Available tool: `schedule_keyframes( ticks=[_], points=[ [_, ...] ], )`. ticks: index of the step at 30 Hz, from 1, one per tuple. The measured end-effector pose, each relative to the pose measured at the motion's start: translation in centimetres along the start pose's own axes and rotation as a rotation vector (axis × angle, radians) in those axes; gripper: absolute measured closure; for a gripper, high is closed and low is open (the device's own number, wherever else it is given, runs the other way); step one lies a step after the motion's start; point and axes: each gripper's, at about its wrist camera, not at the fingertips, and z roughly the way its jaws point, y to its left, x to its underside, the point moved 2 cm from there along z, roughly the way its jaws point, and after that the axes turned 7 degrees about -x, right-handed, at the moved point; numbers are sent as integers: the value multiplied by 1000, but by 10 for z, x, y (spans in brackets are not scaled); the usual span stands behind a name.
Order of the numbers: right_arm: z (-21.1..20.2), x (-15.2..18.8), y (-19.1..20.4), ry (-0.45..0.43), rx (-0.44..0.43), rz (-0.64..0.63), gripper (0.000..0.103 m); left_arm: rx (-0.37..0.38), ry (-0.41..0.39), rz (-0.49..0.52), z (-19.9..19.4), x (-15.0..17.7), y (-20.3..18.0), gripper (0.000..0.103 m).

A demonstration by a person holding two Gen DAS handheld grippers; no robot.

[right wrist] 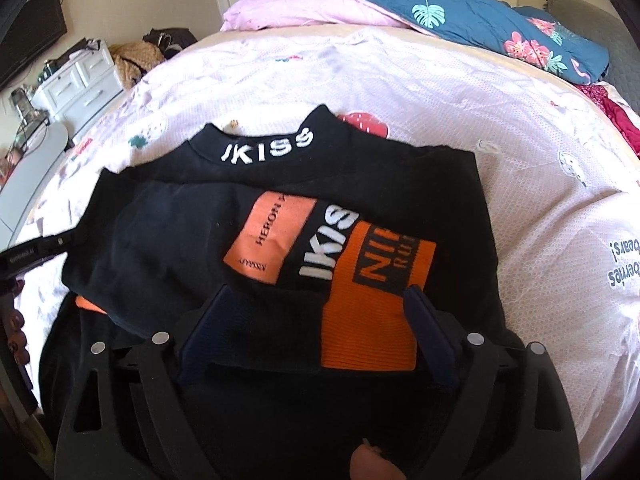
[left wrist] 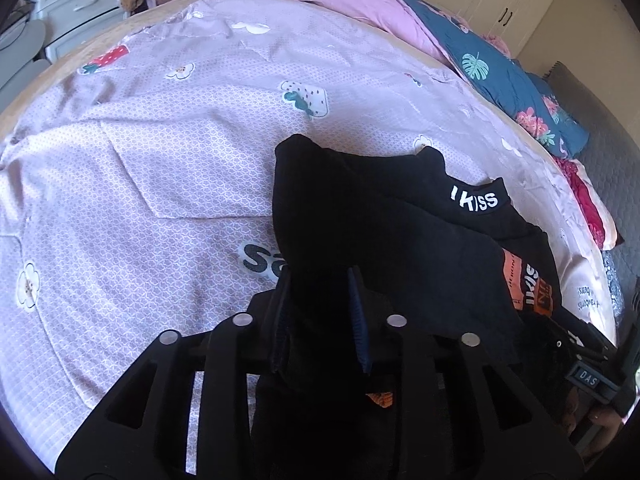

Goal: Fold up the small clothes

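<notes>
A small black shirt [right wrist: 168,232] with white "IKISS" lettering and orange patches lies partly folded on the bed. In the left wrist view my left gripper [left wrist: 320,312] is shut on a black fold of the shirt [left wrist: 380,216], lifted over the rest. In the right wrist view my right gripper [right wrist: 316,320] is open, its fingers spread over the shirt's near edge by the orange patch [right wrist: 368,320]. The left gripper's body shows at the far left of the right wrist view [right wrist: 36,256].
The bed is covered by a pale pink printed sheet [left wrist: 160,160]. A pink pillow [right wrist: 296,12] and a blue floral quilt [right wrist: 500,20] lie at the far end. White drawers [right wrist: 76,80] stand left of the bed.
</notes>
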Motion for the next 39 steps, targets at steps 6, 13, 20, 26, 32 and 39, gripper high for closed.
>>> schedule_keyframes(
  ticks=[6,13,20,26,32,39],
  points=[
    [-11,-6,-2,-42,-18,26,7,8,-33,22,-14,1,-7,59],
    [-27,-12,-4,-96,-37,67,5,-14,-83,53,-31,1,-15,26],
    [-48,-18,-1,-175,-49,64,4,-21,-108,27,-43,2,-14,9],
    [-70,-25,5,-254,-77,50,4,3,-119,14,-54,4,-18,9],
    [-92,-29,11,-320,-111,45,4,9,-151,50,-69,9,-29,9],
    [-117,-31,20,-386,-127,32,4,21,-189,90,-87,13,-40,9]
  ],
)
